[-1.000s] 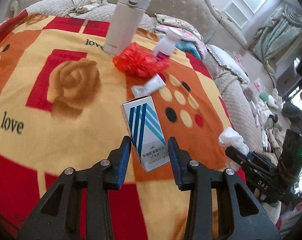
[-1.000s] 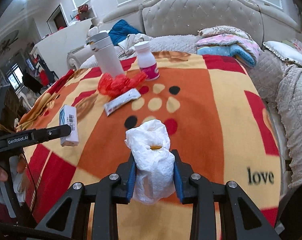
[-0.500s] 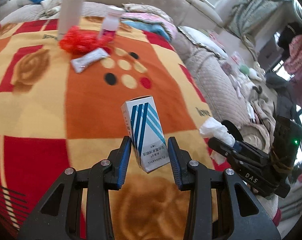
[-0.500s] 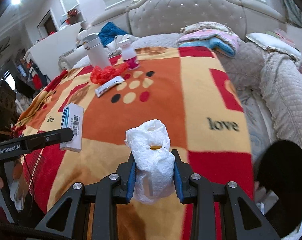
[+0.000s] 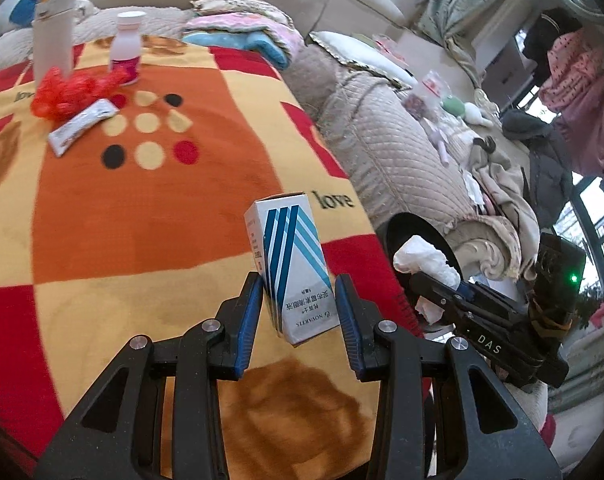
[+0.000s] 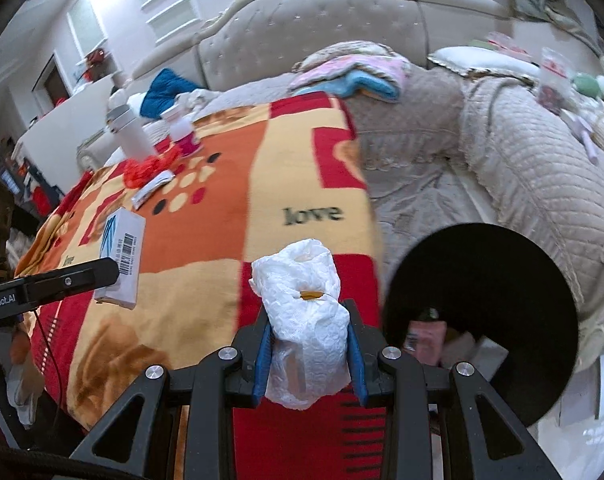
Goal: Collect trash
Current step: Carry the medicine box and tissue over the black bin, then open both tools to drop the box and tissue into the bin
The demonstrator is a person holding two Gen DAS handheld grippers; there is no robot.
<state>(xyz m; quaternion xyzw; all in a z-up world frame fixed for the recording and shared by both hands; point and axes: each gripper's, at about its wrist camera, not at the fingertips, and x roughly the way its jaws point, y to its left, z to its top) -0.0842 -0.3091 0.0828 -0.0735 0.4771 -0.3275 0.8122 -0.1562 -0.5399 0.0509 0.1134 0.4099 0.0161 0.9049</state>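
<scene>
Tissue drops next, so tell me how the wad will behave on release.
The tissue wad looks crumpled and squashed between the right hand-held gripper pads, so probably soft and very light. It may cling to a pad or drift rather than fall straight into the black bin.

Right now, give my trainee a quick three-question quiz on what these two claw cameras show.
1. True or false: the left claw holds a crumpled tissue.
2. Which lies nearest the red plastic bag? A) a silver sachet B) the black trash bin C) the folded pink and blue blankets
3. Fill in: the right claw is shut on a ____.

Key:
1. False; it holds the blue-striped white carton.
2. A
3. crumpled white tissue
</scene>
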